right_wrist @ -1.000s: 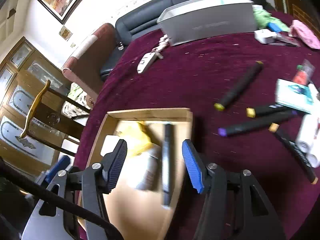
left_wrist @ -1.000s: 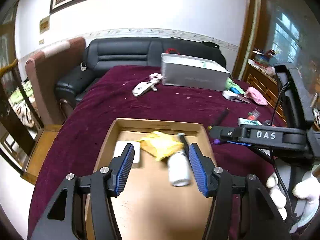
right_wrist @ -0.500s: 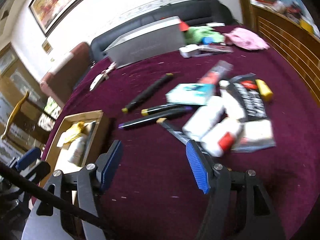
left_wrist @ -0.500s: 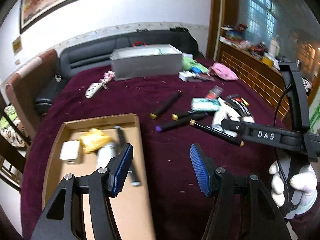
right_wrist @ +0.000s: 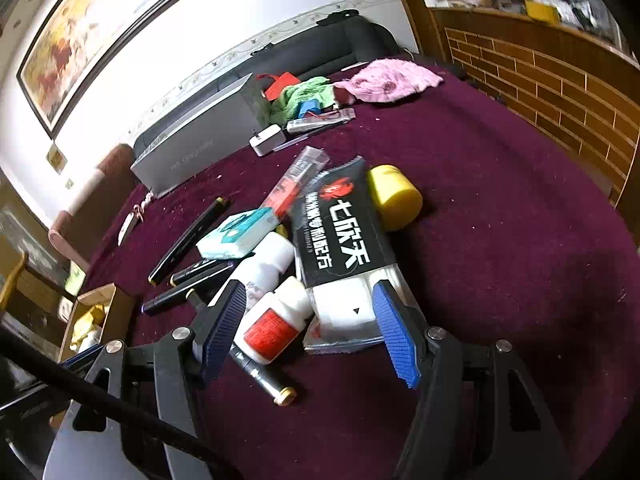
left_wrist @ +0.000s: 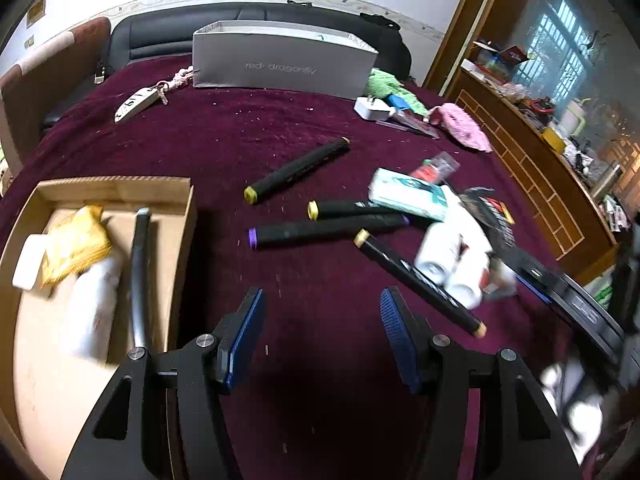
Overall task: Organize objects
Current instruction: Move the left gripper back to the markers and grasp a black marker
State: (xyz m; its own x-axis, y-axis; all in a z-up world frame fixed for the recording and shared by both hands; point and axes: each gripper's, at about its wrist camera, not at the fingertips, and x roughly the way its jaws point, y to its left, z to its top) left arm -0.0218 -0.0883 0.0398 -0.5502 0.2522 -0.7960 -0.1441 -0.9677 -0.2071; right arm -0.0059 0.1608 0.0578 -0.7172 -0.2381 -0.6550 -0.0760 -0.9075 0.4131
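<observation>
Both tools tilt downward over the maroon tablecloth. The left gripper fills the lower centre of the left wrist view, its blue pads parted about halfway with only bare cloth between them; it grasps nothing and touches nothing. At the left edge of that view sits the cardboard tray, already holding a black marker, a yellow packet, a white bottle and a small white block. Right of centre four more black markers lie loose on the cloth, the nearest one slanting toward the lower right, just beside the left tool's right-hand pad. The right gripper sits low in the right wrist view, its jaws released and set wide. Between them lie a white bottle with a red label and the clear lower end of a black sachet; no pad presses on either. A yellow cap rests against the sachet's right side, and a teal and white box lies to its left. The grey box stands in the upper left of that view.
</observation>
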